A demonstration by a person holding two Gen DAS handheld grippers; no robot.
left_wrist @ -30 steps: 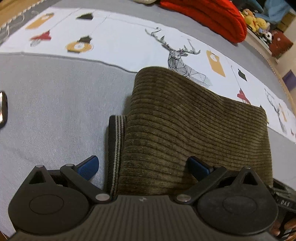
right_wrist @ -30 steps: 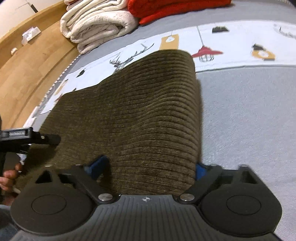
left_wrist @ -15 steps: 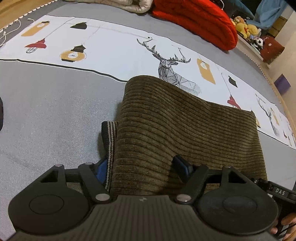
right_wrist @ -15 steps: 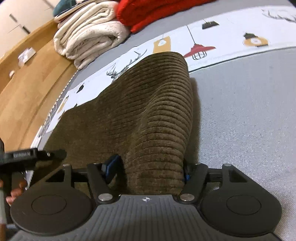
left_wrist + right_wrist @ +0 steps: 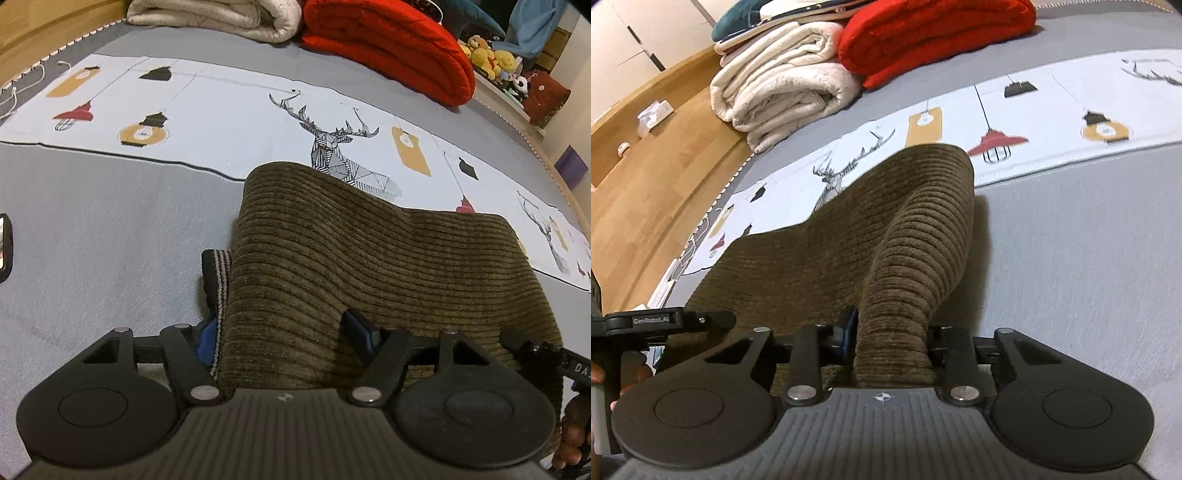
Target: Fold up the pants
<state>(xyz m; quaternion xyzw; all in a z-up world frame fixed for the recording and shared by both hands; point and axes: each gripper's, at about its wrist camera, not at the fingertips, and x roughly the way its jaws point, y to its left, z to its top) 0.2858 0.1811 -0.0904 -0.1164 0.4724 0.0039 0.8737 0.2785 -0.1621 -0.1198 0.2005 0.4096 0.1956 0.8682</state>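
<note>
The olive-brown corduroy pants lie folded on the grey bed cover, their striped black waistband showing at the left edge. My left gripper is shut on the near edge of the pants by the waistband. In the right wrist view the pants bunch into a raised ridge. My right gripper is shut on that bunched near corner, the cloth pinched tight between its blue pads. Each gripper shows at the edge of the other's view.
A white printed strip with deer and lamps crosses the bed behind the pants. A rolled cream blanket and a red quilt lie at the far end. A wooden floor runs along the bed. A phone lies far left.
Both grippers have closed on the near edge of the pants. The cloth in the right gripper is now squeezed into a narrow ridge and lifted slightly.
</note>
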